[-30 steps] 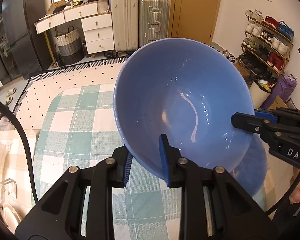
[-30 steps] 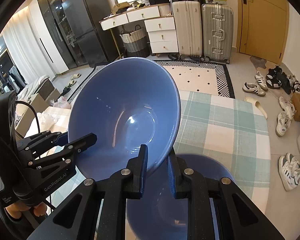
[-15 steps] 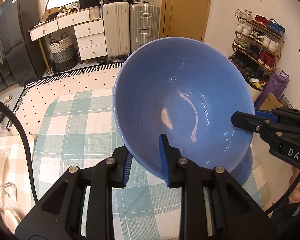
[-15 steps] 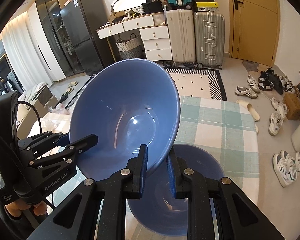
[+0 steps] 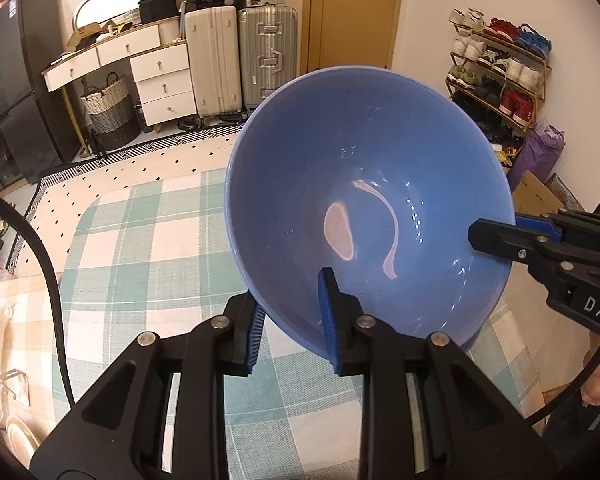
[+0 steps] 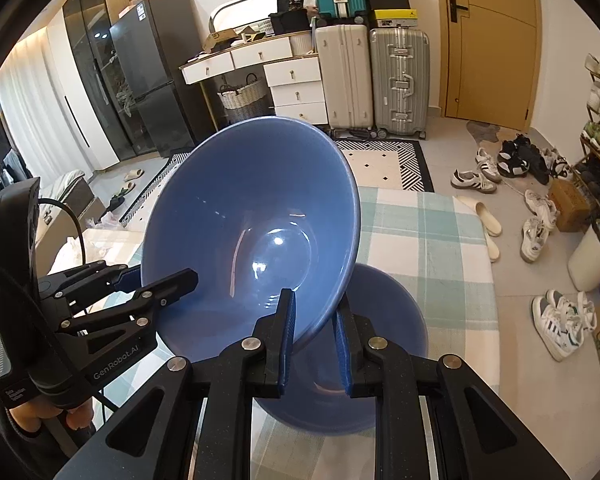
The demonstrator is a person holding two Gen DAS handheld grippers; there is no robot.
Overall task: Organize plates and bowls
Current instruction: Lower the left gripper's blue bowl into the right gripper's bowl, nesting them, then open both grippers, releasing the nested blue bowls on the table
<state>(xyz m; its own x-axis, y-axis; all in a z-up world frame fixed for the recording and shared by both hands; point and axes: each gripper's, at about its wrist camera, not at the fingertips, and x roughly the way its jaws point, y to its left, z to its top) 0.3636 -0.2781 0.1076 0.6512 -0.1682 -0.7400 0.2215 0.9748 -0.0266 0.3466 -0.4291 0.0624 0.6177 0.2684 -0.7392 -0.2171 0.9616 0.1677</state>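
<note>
Both tools pinch the tilted blue bowl [image 5: 364, 208] by its rim: left tool [image 5: 290, 320] at lower centre, right tool [image 6: 314, 336] likewise, above a second blue bowl [image 6: 388, 320] on the checked tabletop [image 5: 140, 240]

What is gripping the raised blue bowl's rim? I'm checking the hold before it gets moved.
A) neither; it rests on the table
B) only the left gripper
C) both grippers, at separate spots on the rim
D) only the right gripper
C: the left gripper and the right gripper each have their jaws shut across the rim of the raised blue bowl, at separate spots.
</note>
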